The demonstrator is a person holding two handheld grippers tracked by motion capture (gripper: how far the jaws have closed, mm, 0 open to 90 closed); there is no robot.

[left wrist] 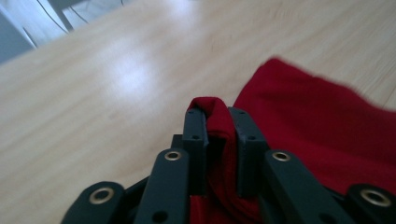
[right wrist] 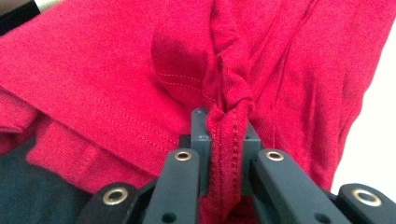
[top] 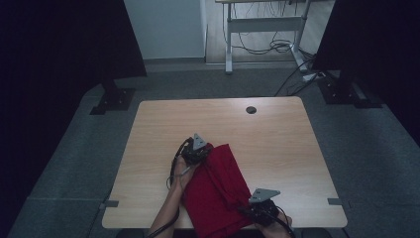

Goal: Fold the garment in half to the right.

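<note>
A red cloth [top: 218, 188] lies bunched on the wooden table [top: 277, 139] and runs from mid-table down to the near edge. At the cloth's far left corner, my left gripper [top: 207, 148] is shut on a small upright fold. In the left gripper view the red fold [left wrist: 212, 109] fills the gap between the two jaws of that gripper [left wrist: 218, 116]. My right gripper [top: 246, 206] is at the cloth's near right side. In the right gripper view a stitched hem [right wrist: 229, 140] is pinched tight in the gripper [right wrist: 224, 116], and the rest of the cloth [right wrist: 116, 70] spreads behind it.
A round cable hole [top: 251, 109] sits near the table's far edge. Black stand feet [top: 113, 99] rest on the grey floor at left and right. A desk frame with loose cables [top: 267, 44] stands behind. Bare wood [left wrist: 93, 93] stretches left of the cloth.
</note>
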